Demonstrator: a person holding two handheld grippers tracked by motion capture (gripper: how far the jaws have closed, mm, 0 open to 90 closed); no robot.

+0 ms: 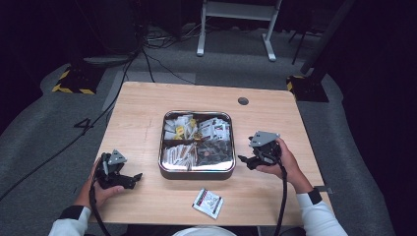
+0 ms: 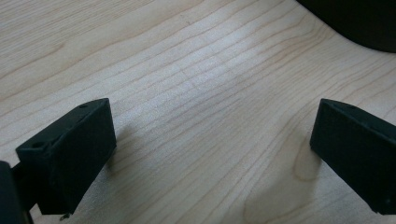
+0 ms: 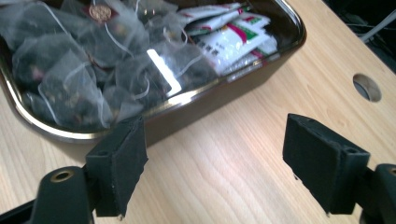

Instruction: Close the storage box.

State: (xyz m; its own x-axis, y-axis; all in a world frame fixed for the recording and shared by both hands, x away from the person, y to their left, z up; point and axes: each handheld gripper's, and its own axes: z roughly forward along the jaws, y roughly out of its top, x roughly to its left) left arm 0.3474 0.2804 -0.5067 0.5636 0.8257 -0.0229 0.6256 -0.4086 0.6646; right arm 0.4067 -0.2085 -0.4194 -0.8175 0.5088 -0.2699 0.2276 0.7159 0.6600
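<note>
On the wooden table, high view: left gripper and right gripper rest low either side of the metal tray, both aimed inward; a loose sachet lies near the front edge. Left gripper view: jaws spread wide, empty, over bare wood. Right gripper view: jaws wide apart, empty, just beside the tray's rim, mesh tea bags within

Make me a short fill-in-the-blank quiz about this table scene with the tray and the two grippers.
1. The metal tray is divided into ____ compartments.
2. The loose sachet lies on the ____, outside the tray.
3. The right gripper has its jaws ____.
4. The left gripper holds ____.

Missing words: four; table; open; nothing
</note>
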